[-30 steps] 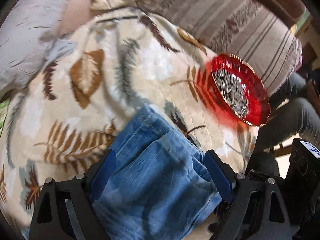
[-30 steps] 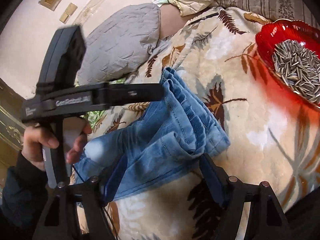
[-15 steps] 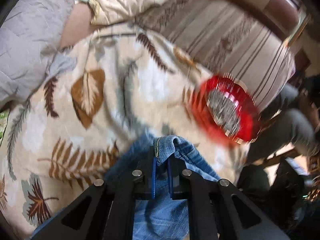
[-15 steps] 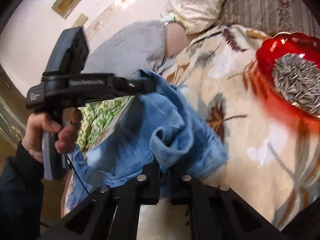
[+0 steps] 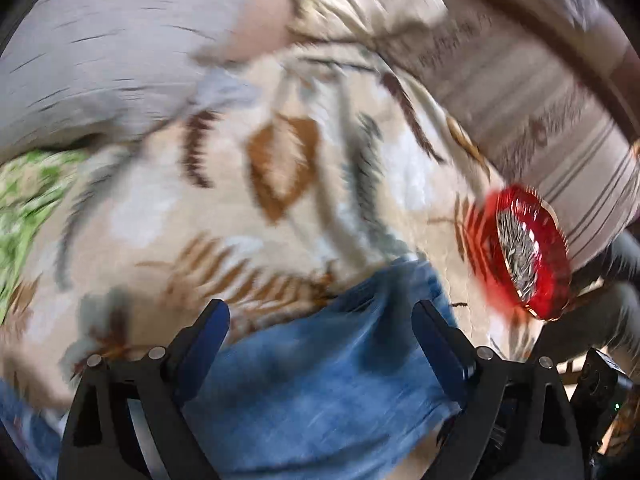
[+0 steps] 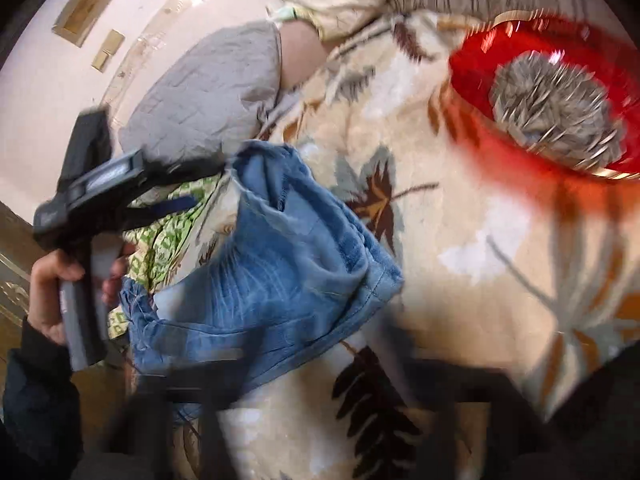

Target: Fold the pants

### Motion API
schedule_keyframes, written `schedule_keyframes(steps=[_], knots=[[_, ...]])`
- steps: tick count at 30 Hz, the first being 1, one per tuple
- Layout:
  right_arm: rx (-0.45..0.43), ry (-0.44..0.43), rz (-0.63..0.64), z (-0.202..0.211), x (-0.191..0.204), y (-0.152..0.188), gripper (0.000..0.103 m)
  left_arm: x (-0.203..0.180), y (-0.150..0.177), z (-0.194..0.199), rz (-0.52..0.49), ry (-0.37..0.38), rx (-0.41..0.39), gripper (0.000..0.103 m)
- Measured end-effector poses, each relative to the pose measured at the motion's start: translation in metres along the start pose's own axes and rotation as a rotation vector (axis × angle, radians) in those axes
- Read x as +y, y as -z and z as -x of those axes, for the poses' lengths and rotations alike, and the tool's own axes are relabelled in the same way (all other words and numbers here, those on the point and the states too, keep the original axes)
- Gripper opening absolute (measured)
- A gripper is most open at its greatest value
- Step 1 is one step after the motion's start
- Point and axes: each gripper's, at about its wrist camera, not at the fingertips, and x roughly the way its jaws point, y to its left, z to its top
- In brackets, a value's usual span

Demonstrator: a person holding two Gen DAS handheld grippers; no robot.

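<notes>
Blue jeans point(image 5: 328, 380) lie bunched on a leaf-patterned bedspread point(image 5: 280, 160). My left gripper point(image 5: 318, 320) hangs over them, jaws opening, blue pads wide apart and clear of the denim, which lies loose below between them. In the right wrist view the jeans point(image 6: 288, 272) sit in a rumpled heap, one edge standing up at the left. My right gripper point(image 6: 296, 360) is a dark blur at the bottom, jaws opening, fingers spread to either side of the heap's near edge. The left gripper point(image 6: 188, 186), held by a hand point(image 6: 48, 280), is by the heap's far left edge.
A red glass bowl point(image 5: 492, 216) of sunflower seeds stands on the bedspread right of the jeans, also large at top right point(image 6: 480, 80). A grey quilted pillow point(image 5: 100, 60) and striped cushion point(image 5: 520, 100) line the back. Green patterned cloth point(image 6: 172, 232) lies left. Someone's legs point(image 5: 616, 300) are at the right.
Half a second ago both grippers were shut on pinched folds of denim and lifting them. Both have opened, and the jeans have dropped back onto the bedspread. The left gripper has shifted and rolled.
</notes>
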Motion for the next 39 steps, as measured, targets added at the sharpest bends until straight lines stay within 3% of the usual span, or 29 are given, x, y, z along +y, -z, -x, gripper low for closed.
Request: schedule_keyframes(steps=[2,8,13,17,20,24,32,34,35,36,37,39], knots=[[-0.08,-0.015,0.024,0.018,0.008,0.001,0.093,0.028,0.018,0.034,0.053,-0.012,-0.034,0.093],[-0.13,-0.079,0.282,0.029,0.071,0.003,0.093,0.119,0.085,0.129,0.245,-0.086,-0.081,0.099],[-0.026,-0.218,0.603,-0.009,0.159,0.017,0.093,0.177,0.136,0.189,0.364,-0.201,-0.093,0.103],[0.107,-0.283,0.828,-0.056,0.216,0.04,0.093,0.223,0.158,0.212,0.446,-0.225,-0.098,0.103],[0.188,-0.31,0.941,-0.097,0.255,0.053,0.093,0.254,0.156,0.209,0.48,-0.23,-0.085,0.103],[0.238,-0.35,1.0,-0.132,0.291,0.064,0.093,0.286,0.139,0.183,0.514,-0.233,-0.049,0.103],[0.293,-0.296,1.102,-0.198,0.339,0.084,0.093,0.321,0.089,0.121,0.512,-0.195,-0.001,0.103],[0.327,-0.28,1.114,-0.21,0.34,0.089,0.078,0.326,0.083,0.106,0.506,-0.212,0.034,0.102],[0.344,-0.263,1.116,-0.216,0.34,0.092,0.039,0.327,0.081,0.103,0.503,-0.201,0.029,0.098],[0.362,-0.244,1.11,-0.223,0.339,0.093,0.016,0.325,0.081,0.104,0.492,-0.18,0.007,0.066],[0.361,-0.247,1.098,-0.224,0.337,0.093,0.016,0.323,0.082,0.107,0.476,-0.178,-0.002,0.02],[0.335,-0.265,1.104,-0.219,0.334,0.093,0.012,0.32,0.087,0.114,0.459,-0.173,-0.001,0.016]])
